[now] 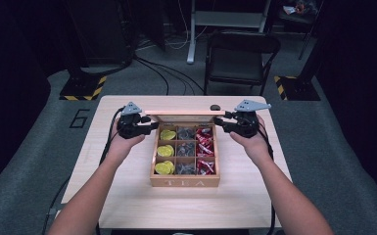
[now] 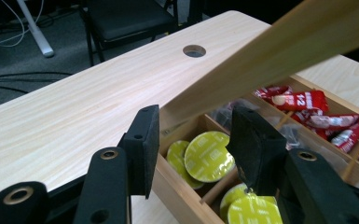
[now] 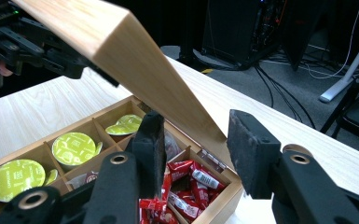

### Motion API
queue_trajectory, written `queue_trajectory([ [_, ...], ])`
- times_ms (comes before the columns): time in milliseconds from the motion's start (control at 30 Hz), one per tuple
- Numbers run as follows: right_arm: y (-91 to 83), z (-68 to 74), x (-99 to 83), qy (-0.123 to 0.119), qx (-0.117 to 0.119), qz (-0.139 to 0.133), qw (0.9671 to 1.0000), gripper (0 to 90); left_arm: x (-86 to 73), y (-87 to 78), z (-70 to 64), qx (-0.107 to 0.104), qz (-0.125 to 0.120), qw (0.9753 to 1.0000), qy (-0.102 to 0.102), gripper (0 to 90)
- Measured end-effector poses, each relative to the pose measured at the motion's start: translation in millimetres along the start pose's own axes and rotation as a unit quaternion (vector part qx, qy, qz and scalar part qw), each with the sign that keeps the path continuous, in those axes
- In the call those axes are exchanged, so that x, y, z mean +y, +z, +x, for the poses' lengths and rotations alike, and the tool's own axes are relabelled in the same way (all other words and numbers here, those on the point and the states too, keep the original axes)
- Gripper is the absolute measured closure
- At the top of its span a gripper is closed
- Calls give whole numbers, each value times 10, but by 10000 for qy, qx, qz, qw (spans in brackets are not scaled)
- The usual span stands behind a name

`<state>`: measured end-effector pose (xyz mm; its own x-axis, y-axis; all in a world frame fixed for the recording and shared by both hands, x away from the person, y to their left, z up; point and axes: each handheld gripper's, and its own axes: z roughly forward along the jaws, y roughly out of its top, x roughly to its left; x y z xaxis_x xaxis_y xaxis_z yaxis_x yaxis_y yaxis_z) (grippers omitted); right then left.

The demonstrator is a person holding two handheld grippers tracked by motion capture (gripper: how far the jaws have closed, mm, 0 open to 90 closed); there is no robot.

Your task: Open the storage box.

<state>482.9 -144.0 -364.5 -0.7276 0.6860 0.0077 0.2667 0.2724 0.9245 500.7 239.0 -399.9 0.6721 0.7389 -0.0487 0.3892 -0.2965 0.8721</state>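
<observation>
Jaws apart, left gripper and right gripper flank one raised lid of one nine-compartment tea box, mid-table, its long axis toward the person.

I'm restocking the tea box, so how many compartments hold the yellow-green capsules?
3, all in the left column of the tea box: far capsules, middle capsules and near capsules. Each seems to hold more than one, so some capsules may be hidden beneath.
</observation>
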Motion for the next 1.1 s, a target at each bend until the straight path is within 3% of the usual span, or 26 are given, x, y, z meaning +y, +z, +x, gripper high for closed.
queue_trajectory([
  [367,21,-28,42,47,-19,16,10000,567,-11,132,42,220,-90,9997,-3,581],
  [467,32,-44,57,3,-31,-4,10000,570,6,143,28,296,-122,9995,80,581],
  [767,52,-70,69,102,-77,-66,9999,580,82,165,49,305,-9,9995,30,581],
  [833,51,-86,57,219,-61,0,9997,578,91,170,56,292,1,9996,16,581],
  [1067,24,-95,30,208,-134,-5,9997,562,93,197,94,279,-112,9995,-108,583],
  [1100,18,-92,26,206,-138,-4,9997,562,94,192,109,262,-58,9996,-50,583],
])
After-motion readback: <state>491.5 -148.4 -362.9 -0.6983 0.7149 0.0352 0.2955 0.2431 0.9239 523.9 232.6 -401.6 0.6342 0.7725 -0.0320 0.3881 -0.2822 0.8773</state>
